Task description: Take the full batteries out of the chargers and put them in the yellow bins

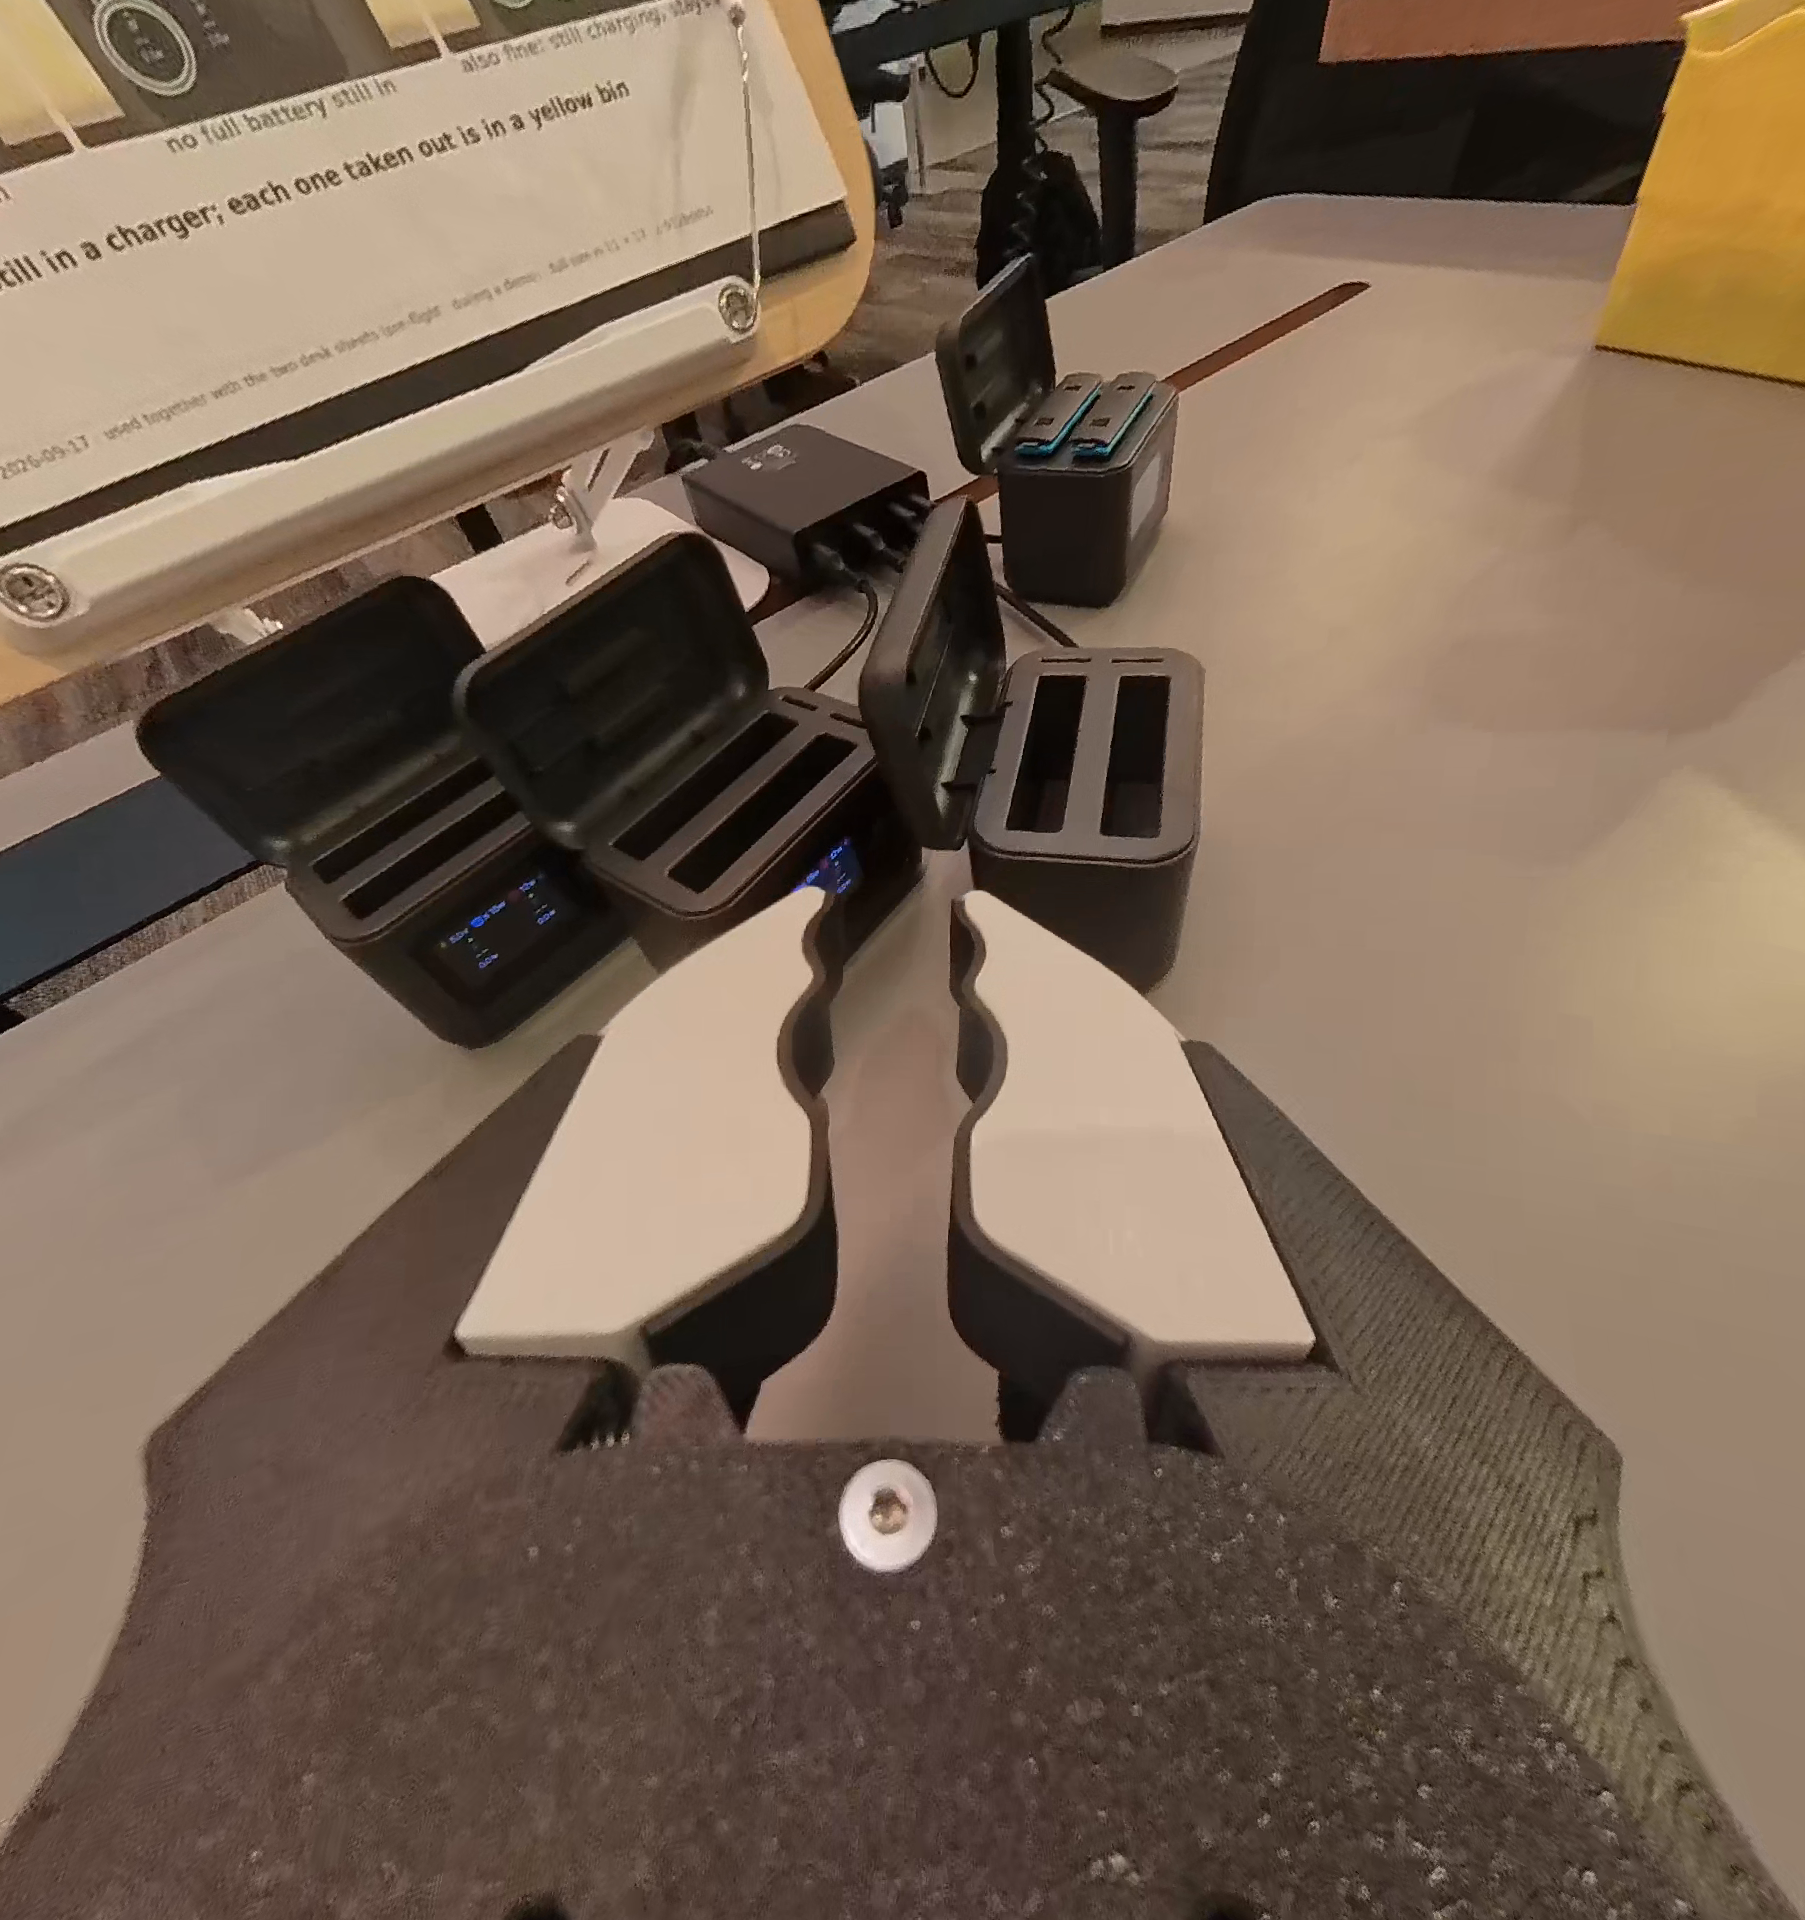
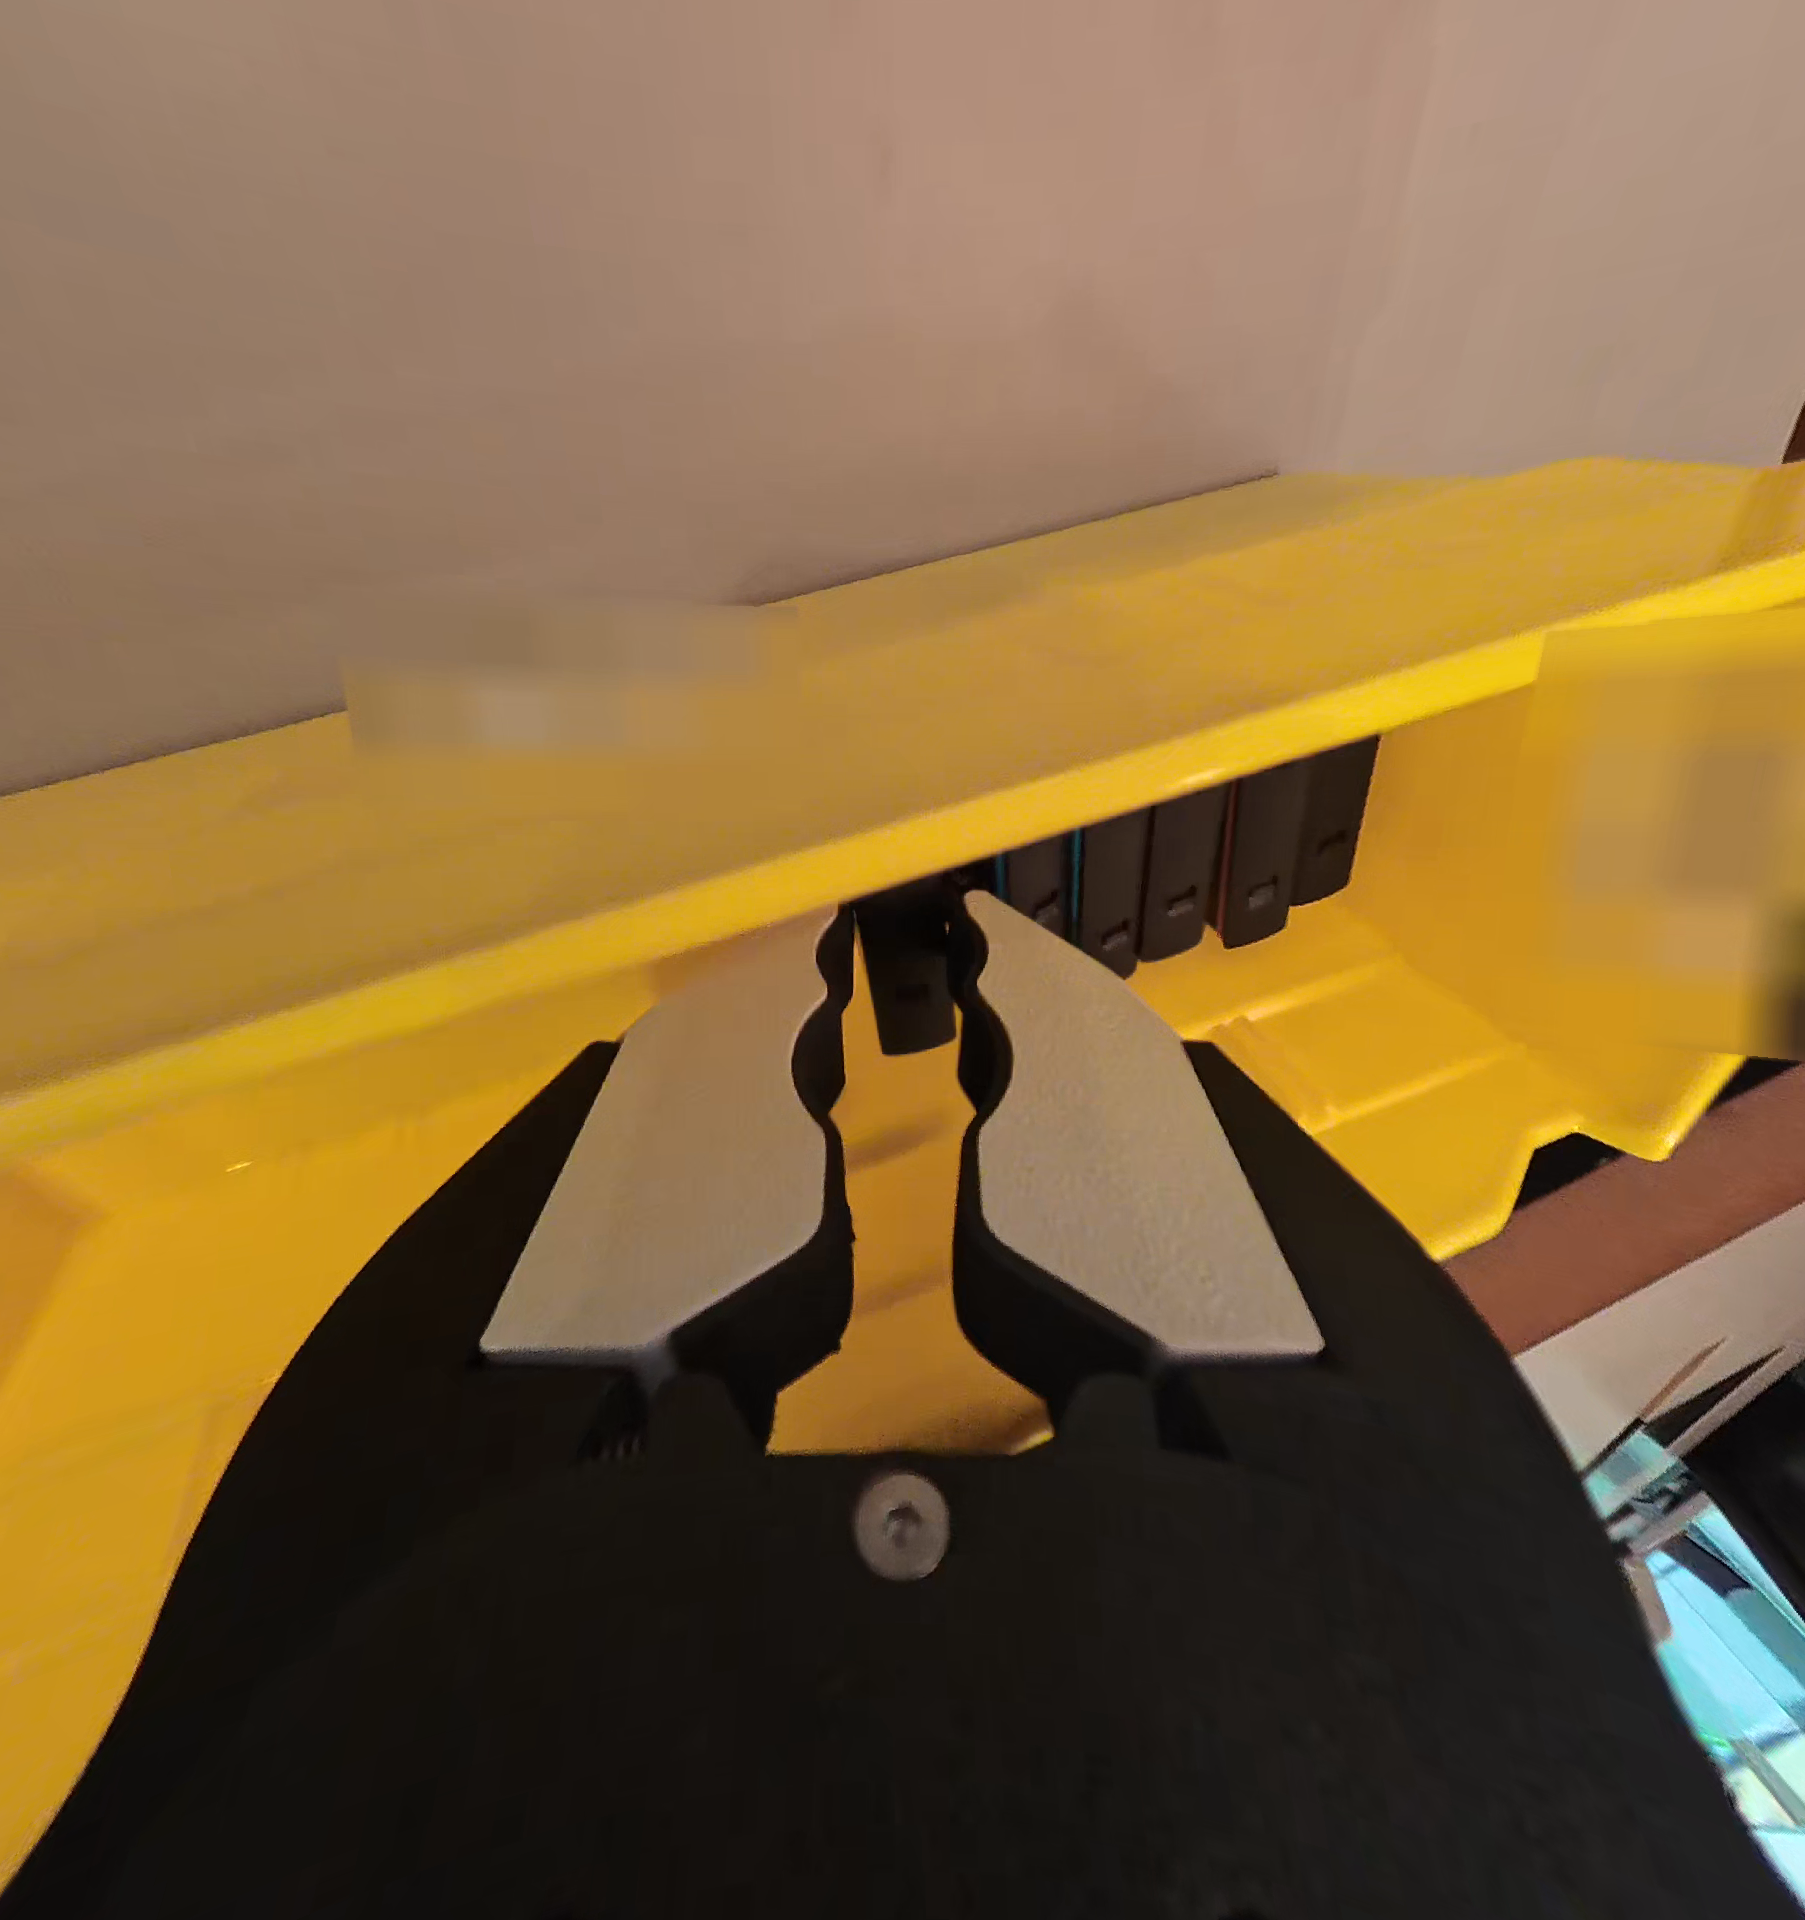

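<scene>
Batteries going into a yellow bin, chargers standing open on the worktop.

Worktop [image 1: 1397, 935], pale grey, fills the left wrist view. At 11 o'clock a wooden stand holds a printed sheet [image 1: 358, 208] with black text and photos. The yellow bin [image 2: 565, 935] spans the right wrist view; along its far wall at 1 o'clock stands a row of black batteries [image 2: 1189, 883], some edged blue or red. Four black chargers have their lids up: the three near chargers [image 1: 711, 800] show bare slots and two of them have lit screens. The far charger [image 1: 1074, 499] at 12 o'clock holds two blue-edged batteries [image 1: 1074, 426]. No brand is legible. The left gripper [image 1: 887, 914] is released and holds nothing. One black battery [image 2: 903, 987] shows between the right gripper [image 2: 903, 914] fingers; whether they pinch it I cannot tell.
</scene>
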A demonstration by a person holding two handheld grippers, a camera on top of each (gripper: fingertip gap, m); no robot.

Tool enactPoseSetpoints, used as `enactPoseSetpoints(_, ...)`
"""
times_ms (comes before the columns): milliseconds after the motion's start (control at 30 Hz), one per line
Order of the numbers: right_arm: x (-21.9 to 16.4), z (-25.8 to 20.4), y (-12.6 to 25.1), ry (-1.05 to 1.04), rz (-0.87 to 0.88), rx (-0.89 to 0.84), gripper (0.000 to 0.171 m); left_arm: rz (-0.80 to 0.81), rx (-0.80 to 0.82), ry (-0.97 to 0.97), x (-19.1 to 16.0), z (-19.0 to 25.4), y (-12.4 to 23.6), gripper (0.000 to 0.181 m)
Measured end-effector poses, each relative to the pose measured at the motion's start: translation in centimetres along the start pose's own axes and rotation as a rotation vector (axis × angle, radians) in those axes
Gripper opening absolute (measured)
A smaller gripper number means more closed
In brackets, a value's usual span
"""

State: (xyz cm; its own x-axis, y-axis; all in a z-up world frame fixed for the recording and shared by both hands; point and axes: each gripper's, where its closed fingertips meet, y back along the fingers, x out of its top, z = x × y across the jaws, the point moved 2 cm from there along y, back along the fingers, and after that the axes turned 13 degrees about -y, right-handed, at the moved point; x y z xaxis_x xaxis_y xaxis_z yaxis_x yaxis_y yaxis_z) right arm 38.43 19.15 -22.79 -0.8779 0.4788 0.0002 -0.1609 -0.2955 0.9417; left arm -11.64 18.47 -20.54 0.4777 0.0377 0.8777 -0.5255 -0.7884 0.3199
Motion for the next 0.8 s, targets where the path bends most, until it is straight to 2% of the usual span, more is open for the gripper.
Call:
enactPoseSetpoints(100, 0.0, 0.3, 0.3, -0.011, -0.006, -0.021, 0.023, -0.028, 0.022, 0.002, -0.6, -0.4, -0.1, 0.02)
enactPoseSetpoints(233, 1.5, 2.3, 3.9, -0.109, 0.092, -0.077, 0.032, -0.066, 0.068, 0.007, -1.3, -1.6, -0.1, 0.022)
enactPoseSetpoints(333, 4.7, 3.2, 7.1, -0.187, 0.223, -0.17, 0.043, -0.089, 0.118, 0.029, -1.7, -3.0, 0.1, 0.026)
enactPoseSetpoints(367, 6.3, 3.0, 8.1, -0.212, 0.275, -0.2, 0.041, -0.093, 0.136, 0.042, -1.8, -3.5, 0.2, 0.028)
enactPoseSetpoints(400, 8.2, 2.3, 8.9, -0.232, 0.337, -0.216, 0.063, -0.093, 0.151, 0.052, -1.8, -3.9, 0.4, 0.03)
enactPoseSetpoints(433, 10.2, 1.4, 9.7, -0.263, 0.393, -0.22, 0.069, -0.093, 0.162, 0.064, -1.9, -4.2, 0.6, 0.031)
enactPoseSetpoints(500, 13.6, -0.2, 11.0, -0.314, 0.453, -0.267, 0.071, -0.095, 0.178, 0.08, -2.2, -4.7, 0.8, 0.033)
enactPoseSetpoints(567, 17.4, -2.8, 12.1, -0.317, 0.553, -0.244, 0.076, -0.102, 0.192, 0.086, -2.4, -5.0, 0.9, 0.035)
enactPoseSetpoints(700, 24.7, -10.3, 12.2, -0.374, 0.724, -0.004, 0.092, -0.107, 0.218, 0.091, -2.5, -5.6, 1.1, 0.037)
enactPoseSetpoints(800, 29.3, -15.8, 10.2, -0.448, 0.78, 0.168, 0.102, -0.119, 0.229, 0.097, -2.9, -5.9, 1.1, 0.037)
